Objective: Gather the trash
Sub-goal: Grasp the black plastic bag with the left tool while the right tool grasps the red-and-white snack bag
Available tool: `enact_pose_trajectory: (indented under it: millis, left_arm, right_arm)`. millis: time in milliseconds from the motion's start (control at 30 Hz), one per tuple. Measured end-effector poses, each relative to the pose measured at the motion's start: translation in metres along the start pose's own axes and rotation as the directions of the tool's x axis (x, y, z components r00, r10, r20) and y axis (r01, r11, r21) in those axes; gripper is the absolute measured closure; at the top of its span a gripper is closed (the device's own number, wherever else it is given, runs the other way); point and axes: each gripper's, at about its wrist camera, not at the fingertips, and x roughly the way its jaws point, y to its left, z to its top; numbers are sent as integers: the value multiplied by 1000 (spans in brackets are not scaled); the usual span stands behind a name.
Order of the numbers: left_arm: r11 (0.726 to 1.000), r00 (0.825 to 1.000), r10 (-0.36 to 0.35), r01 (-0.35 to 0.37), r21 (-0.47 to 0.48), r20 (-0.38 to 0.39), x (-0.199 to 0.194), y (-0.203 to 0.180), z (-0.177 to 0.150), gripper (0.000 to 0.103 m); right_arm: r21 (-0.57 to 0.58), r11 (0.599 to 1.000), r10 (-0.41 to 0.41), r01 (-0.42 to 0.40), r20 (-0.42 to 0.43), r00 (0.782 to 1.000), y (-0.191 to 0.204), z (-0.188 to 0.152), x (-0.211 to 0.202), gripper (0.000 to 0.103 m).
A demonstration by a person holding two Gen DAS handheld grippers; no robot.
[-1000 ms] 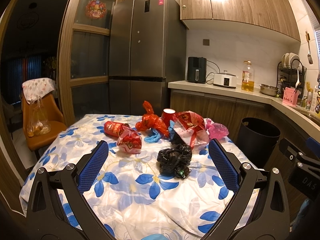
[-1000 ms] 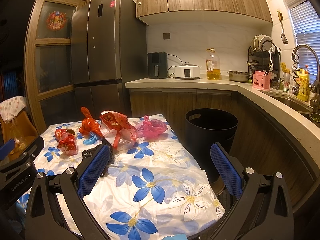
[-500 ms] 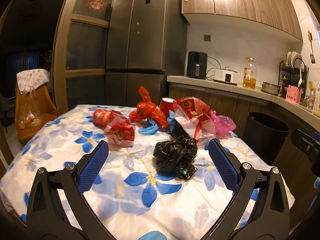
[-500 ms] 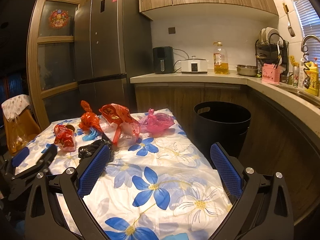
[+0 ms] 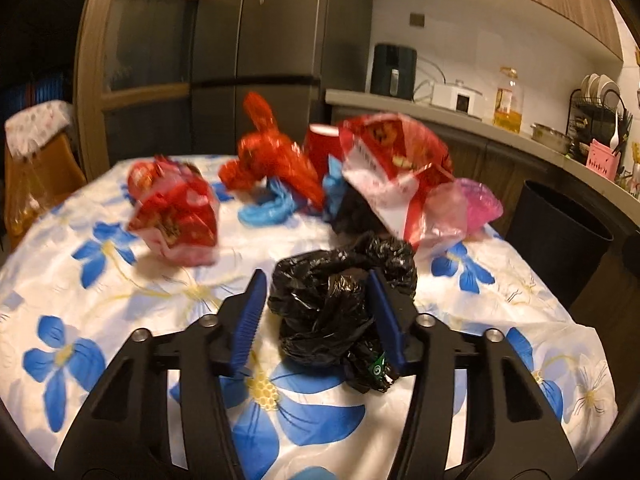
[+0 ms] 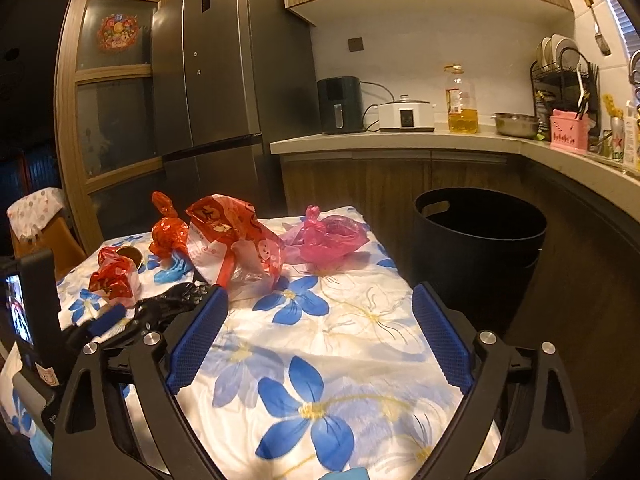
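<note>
Straddling the crumpled black bag [image 5: 340, 304], your left gripper [image 5: 316, 320] has just been closing; its blue pads sit on either side of the bag, the right pad against the plastic, the left pad apparently a sliver clear of it, so nothing is clamped yet. That bag lies on the flowered tablecloth [image 5: 120, 320] at the middle of your left view. At 12 o'clock from it sits the big red-and-white printed bag [image 5: 384, 172], with a pink bag [image 5: 476, 204] at about 2 o'clock. A red cup [image 5: 320, 148] stands behind, at 12 o'clock. The knotted orange-red bag [image 5: 268, 152] is at 11 o'clock, above a blue glove [image 5: 268, 210], and a small red packet [image 5: 176, 212], blurred, sits at 10 o'clock.

Your right gripper [image 6: 320, 344] has just been narrowing slightly, yet its jaws stand wide apart over bare cloth with nothing between them. In that view the black bag [image 6: 168, 304] is at 9 o'clock, partly hidden behind the left pad, and your left gripper [image 6: 100, 324] shows there too. The pink bag [image 6: 328, 240] is at 12 o'clock. The black bin [image 6: 480, 248] stands off the table's far right corner, at 2 o'clock, below the counter [image 6: 400, 140].
</note>
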Motion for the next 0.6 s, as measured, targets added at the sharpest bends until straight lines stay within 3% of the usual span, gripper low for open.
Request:
enact_pose_trajectory:
  millis: [267,467,600]
  left_arm:
    - [999,998,-45,44,-25,-51,10,7,-3,87]
    - [996,998,-57,55,-74,-25,-1,17,-2,93]
    - [992,999,-40,41,-120,14,-18,31,3,94]
  right_arm:
    - [3,998,58,-58,-57,997,9,2,41,38]
    - [-3,993,120,-121,-82,989,20,8,75,53]
    - [-23,984,172,-174,-88,981,30,12,97,56]
